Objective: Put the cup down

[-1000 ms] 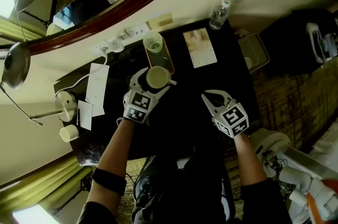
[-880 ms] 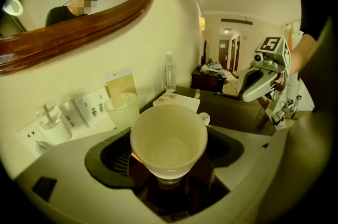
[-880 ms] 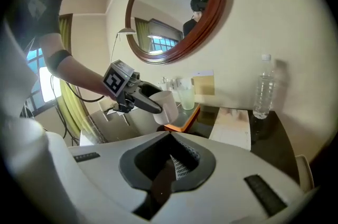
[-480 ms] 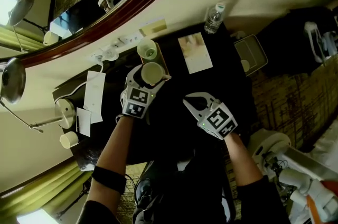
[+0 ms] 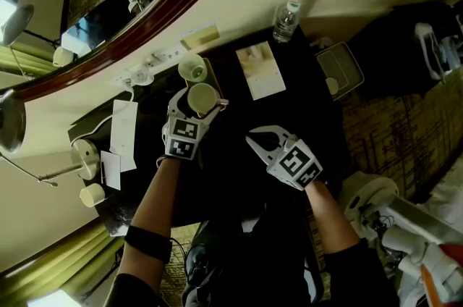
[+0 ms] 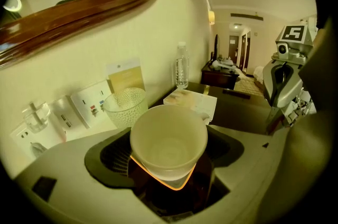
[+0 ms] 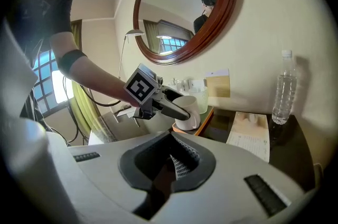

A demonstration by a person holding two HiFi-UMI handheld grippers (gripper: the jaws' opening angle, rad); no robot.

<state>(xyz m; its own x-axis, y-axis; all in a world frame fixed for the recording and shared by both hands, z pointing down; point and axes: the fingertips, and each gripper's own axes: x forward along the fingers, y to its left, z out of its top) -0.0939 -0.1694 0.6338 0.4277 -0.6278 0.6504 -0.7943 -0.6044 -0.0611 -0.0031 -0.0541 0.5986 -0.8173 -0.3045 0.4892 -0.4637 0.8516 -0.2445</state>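
A white cup (image 5: 202,99) sits between the jaws of my left gripper (image 5: 197,104), which grip its sides. In the left gripper view the cup (image 6: 168,145) is upright and empty, over the orange-edged tray (image 6: 158,184). In the right gripper view the cup (image 7: 188,110) is low at the tray (image 7: 207,118); I cannot tell whether it touches. A clear dimpled glass (image 6: 125,105) stands just behind it. My right gripper (image 5: 251,140) is shut and empty, to the right of the tray over the dark table.
A water bottle (image 5: 285,20) and a white booklet (image 5: 258,70) are on the dark table (image 5: 304,110) to the right of the tray. Wall sockets (image 6: 87,104) and a round mirror (image 7: 182,6) are behind. A lamp base (image 5: 85,153) and papers (image 5: 121,126) lie at the left.
My left gripper has carried the cup further over the tray, closer to the glass. The right gripper has shifted left, toward the middle of the table.
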